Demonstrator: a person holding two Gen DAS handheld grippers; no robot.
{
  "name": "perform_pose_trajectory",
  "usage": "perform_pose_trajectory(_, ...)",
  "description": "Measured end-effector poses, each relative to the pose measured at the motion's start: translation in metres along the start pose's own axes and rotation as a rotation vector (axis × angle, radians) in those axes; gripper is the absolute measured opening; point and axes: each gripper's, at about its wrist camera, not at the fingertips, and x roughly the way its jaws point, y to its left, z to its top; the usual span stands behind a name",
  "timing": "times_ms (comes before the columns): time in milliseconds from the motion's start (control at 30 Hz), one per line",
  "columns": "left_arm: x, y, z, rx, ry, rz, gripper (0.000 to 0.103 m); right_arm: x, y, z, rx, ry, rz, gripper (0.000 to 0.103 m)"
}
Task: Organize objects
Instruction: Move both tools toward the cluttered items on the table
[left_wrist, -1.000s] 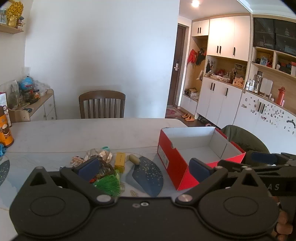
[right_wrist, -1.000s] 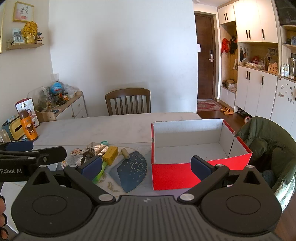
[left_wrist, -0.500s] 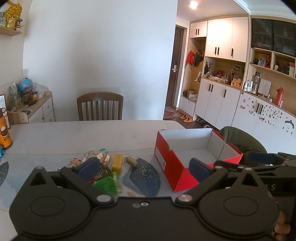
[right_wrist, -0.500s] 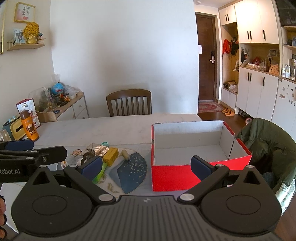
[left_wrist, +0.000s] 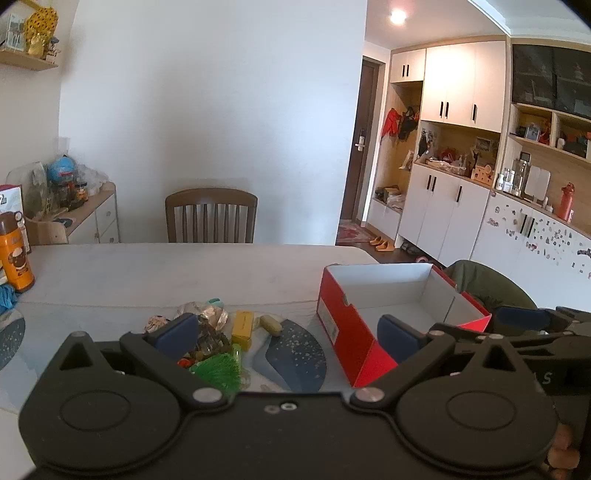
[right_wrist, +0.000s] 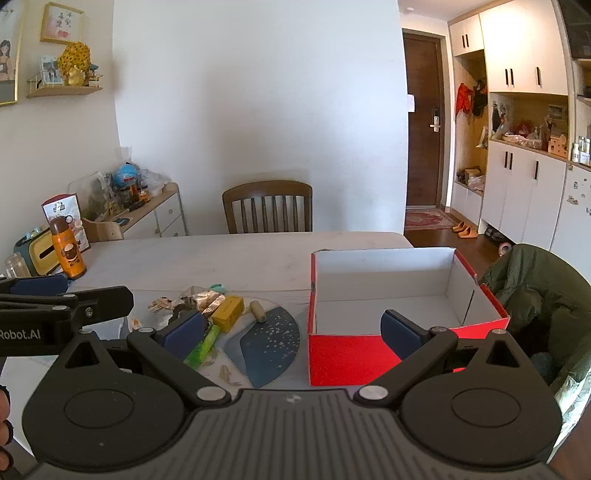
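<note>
The red box (right_wrist: 347, 360) sits open and empty on the right part of the pale table (right_wrist: 229, 258), white inside, its near wall facing my right camera; left of it a small clutter of objects lies around a dark blue speckled mat (right_wrist: 271, 341). I can make out a yellow block (right_wrist: 228, 314), a short tan cylinder (right_wrist: 257, 311) just right of it and touching the mat's far edge, a green brush-like thing (right_wrist: 201, 347) just nearer than the block, and a heap of crinkled wrappers (right_wrist: 201, 295) behind them; what else lies in the heap I cannot tell.

My right gripper (right_wrist: 291, 330) hangs above the near table edge with its blue pads spread wide and nothing between them; one pad sits over the clutter, the other over the box's near wall. My left gripper (left_wrist: 286, 332) is likewise spread wide and holding nothing; from its camera the green brush (left_wrist: 219, 371) lies just past its left pad and the box (left_wrist: 341, 330) stands to the right, seen corner-on.

Each camera catches the other gripper at its edge; I see my fingertips at the corners of both views. Farther off, an orange bottle (right_wrist: 67, 248) stands at the table's left end, a wooden chair (right_wrist: 267, 210) is at the far side, and a green jacket (right_wrist: 543, 295) is draped beside the box.
</note>
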Motion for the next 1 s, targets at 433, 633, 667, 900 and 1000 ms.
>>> perform_pose_trajectory(433, 0.038, 0.058, 0.005, -0.05, 0.053, 0.012, 0.103, 0.043, 0.04, 0.009, -0.055, 0.034, 0.039, 0.103)
perform_pose_trajectory(633, 0.066, 0.098, 0.004, -0.072, 0.122, 0.043, 0.102, 0.072, 0.057, 0.014, -0.076, 0.074, 0.076, 0.103)
perform_pose_trajectory(667, 0.072, 0.105, 0.003, -0.066, 0.131, 0.048, 0.102, 0.077, 0.059, 0.015, -0.076, 0.084, 0.077, 0.103)
perform_pose_trajectory(900, 0.106, 0.141, -0.006, -0.057, 0.207, 0.082, 0.102, 0.123, 0.079, 0.02, -0.099, 0.154, 0.081, 0.102)
perform_pose_trajectory(1000, 0.123, 0.156, -0.01, -0.071, 0.248, 0.084, 0.102, 0.144, 0.087, 0.021, -0.107, 0.177, 0.092, 0.102)
